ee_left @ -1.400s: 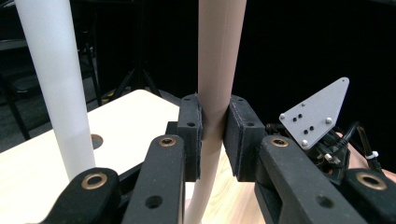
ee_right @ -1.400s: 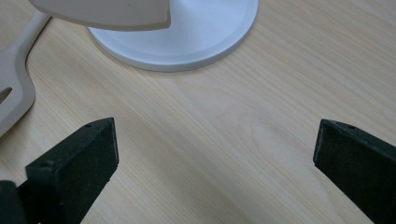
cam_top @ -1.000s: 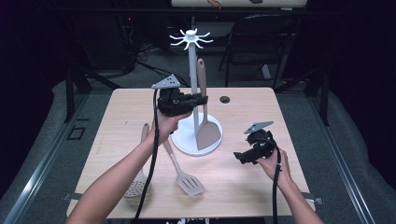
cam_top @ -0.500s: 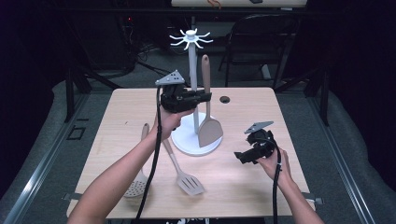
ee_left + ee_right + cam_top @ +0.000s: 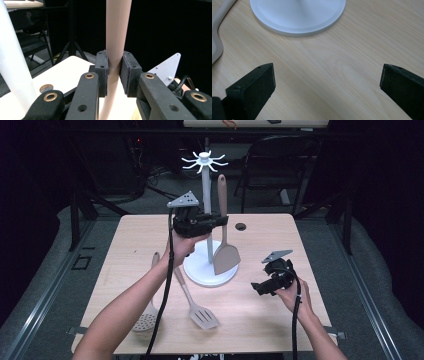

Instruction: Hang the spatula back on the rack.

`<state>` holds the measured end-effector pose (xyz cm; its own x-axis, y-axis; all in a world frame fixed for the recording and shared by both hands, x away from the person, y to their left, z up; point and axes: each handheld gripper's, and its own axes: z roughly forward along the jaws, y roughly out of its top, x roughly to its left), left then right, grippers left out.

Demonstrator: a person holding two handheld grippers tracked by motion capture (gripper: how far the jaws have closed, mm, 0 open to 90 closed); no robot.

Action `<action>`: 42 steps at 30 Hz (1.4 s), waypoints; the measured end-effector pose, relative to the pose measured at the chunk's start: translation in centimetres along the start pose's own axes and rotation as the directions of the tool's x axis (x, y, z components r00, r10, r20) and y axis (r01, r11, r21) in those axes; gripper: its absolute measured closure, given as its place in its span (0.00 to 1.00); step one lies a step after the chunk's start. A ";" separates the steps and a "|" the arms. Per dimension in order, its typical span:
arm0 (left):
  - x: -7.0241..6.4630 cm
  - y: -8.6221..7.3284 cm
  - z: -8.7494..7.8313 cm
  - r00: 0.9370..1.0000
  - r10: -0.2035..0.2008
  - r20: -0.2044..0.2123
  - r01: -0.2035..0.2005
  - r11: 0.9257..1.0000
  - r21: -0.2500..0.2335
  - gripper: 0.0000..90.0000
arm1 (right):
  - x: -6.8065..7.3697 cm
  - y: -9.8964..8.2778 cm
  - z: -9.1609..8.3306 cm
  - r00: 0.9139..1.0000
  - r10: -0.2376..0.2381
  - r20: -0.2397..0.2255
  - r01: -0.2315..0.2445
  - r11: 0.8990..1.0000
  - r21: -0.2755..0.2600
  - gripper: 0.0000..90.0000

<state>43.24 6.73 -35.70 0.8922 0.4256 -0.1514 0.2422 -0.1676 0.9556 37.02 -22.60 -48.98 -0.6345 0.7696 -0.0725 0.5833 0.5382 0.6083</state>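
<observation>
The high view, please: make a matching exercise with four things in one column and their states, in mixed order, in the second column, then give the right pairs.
Things
1. solid spatula
2. slotted turner
3. left tool
4. right tool

States
A. open, low over the table
B. held upright beside the white stand
C. lying flat on the table
D. shut on a handle

Pairs: 1-B, 2-C, 3-D, 4-A
</observation>
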 end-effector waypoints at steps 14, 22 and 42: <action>0.6 0.7 -0.4 1.000 -0.030 0.003 0.030 0.999 -0.024 0.86 | 0.0 0.0 0.1 1.000 0.000 -0.001 0.000 1.000 -0.002 0.00; 1.1 0.8 -0.4 0.999 -0.051 0.001 0.051 0.998 -0.028 0.86 | 0.0 0.0 0.0 1.000 -0.001 -0.003 0.001 1.000 0.000 0.00; 3.0 0.6 -0.5 0.997 -0.065 -0.043 0.064 0.998 -0.015 0.86 | -0.1 -0.1 0.0 1.000 0.008 -0.011 -0.008 1.000 -0.002 0.00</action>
<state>45.85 8.37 -35.41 0.8575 0.4732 -0.2019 0.2929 -0.1263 0.9478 37.04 -22.67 -49.04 -0.6351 0.7701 -0.0592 0.5872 0.5312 0.6107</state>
